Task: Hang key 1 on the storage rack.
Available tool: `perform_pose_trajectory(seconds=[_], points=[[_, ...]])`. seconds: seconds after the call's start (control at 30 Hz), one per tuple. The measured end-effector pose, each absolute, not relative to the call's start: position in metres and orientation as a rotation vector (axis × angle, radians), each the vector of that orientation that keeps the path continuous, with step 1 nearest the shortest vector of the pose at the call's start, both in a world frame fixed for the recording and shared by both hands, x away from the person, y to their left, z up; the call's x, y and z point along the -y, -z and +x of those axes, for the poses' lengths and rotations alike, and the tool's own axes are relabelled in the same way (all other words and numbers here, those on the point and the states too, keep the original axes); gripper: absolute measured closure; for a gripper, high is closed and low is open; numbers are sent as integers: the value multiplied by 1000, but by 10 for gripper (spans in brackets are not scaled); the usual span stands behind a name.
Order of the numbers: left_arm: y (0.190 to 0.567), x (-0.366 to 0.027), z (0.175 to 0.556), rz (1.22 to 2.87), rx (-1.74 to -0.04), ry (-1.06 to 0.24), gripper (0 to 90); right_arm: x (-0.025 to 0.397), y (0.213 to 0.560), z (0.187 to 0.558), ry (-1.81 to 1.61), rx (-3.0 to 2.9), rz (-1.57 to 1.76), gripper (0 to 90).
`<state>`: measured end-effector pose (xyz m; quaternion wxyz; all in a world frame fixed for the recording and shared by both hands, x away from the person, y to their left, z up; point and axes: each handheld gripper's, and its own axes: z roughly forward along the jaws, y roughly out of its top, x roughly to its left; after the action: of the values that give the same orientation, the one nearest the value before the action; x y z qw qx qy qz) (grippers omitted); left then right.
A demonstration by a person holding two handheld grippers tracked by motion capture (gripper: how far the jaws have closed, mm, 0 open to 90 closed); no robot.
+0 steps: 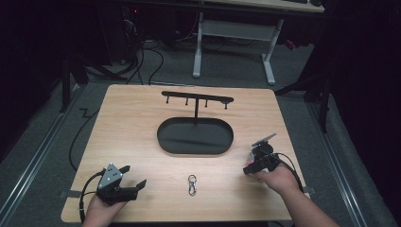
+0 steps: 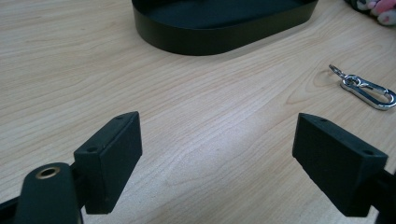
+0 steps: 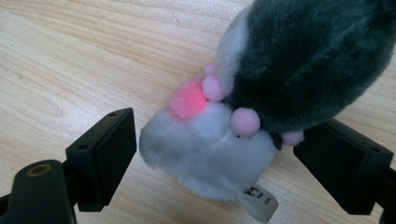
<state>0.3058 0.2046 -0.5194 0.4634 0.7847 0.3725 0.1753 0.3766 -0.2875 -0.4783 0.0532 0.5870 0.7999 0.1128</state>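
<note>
A plush toy (image 3: 261,93), dark grey and white with pink pompoms, lies on the wooden table (image 1: 132,123). My right gripper (image 3: 215,135) is open, one jaw on each side of the toy's white end. In the high view this right gripper (image 1: 255,153) is at the table's right side. A silver carabiner keyring (image 1: 192,184) lies near the front middle. My left gripper (image 1: 134,176) rests at the front left, open with nothing between its jaws. In the left gripper view, that gripper (image 2: 217,135) faces bare wood, with the carabiner (image 2: 369,91) off to the right.
A black oval tray (image 1: 163,142) sits mid-table, with a black post carrying a bar of hooks (image 1: 196,98) at its far side. Its wall (image 2: 210,39) stands ahead of my left gripper. Beyond the table are a desk frame and cables on the floor.
</note>
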Motion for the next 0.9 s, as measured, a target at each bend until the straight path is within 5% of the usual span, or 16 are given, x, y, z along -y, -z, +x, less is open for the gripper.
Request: perform_pose_trajectory(seconds=[0.73, 0.9], points=[[522, -204, 306, 1954, -906, -415, 166, 286, 488, 375, -306, -2451, 1825, 160], [522, -204, 306, 1953, -906, -418, 167, 287, 489, 372, -312, -2470, 1801, 364]])
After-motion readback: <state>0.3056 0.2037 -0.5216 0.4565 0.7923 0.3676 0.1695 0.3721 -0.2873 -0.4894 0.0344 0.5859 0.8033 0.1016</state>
